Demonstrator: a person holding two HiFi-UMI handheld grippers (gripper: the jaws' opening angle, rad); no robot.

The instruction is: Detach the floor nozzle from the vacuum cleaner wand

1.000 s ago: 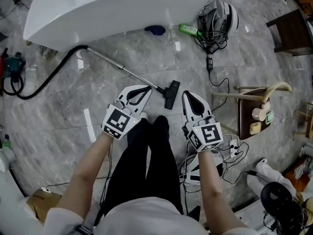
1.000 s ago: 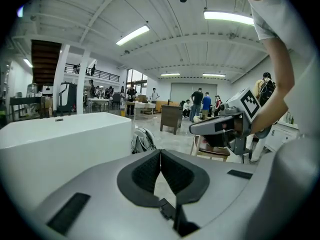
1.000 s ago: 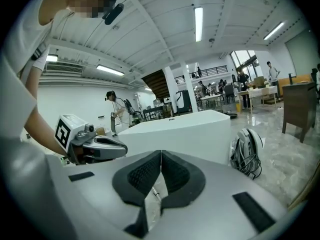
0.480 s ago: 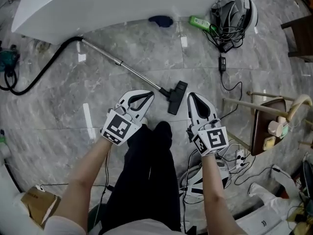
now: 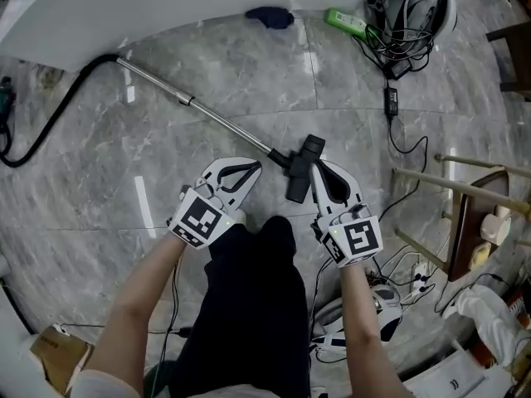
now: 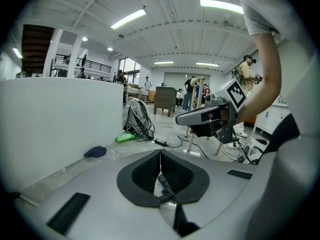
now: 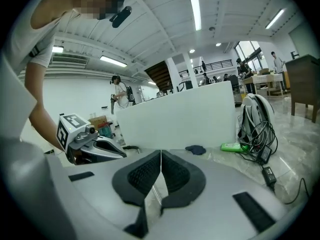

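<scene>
A vacuum cleaner lies on the grey marble floor. Its metal wand (image 5: pixel 207 114) runs from the black hose (image 5: pixel 50 131) at the upper left down to the black floor nozzle (image 5: pixel 303 168), still joined to it. My left gripper (image 5: pixel 254 167) is shut and empty, its tip just left of the wand-nozzle joint. My right gripper (image 5: pixel 318 165) is also shut and empty, with its tip beside the nozzle's right side. In the left gripper view the jaws (image 6: pixel 160 156) meet with nothing between them. The right gripper view shows the same (image 7: pixel 161 156).
A large white counter (image 5: pixel 166 7) fills the far side. A blue cloth (image 5: pixel 270 15), a green power strip (image 5: pixel 348 21) and a tangle of cables (image 5: pixel 411 11) lie by it. A wooden stand (image 5: pixel 465 197) is at the right. More cables (image 5: pixel 398 264) trail near my legs.
Both grippers have sunk toward the floor, staying shut. Their tips now flank the nozzle and wand end, which look larger and nearer in the head view.
</scene>
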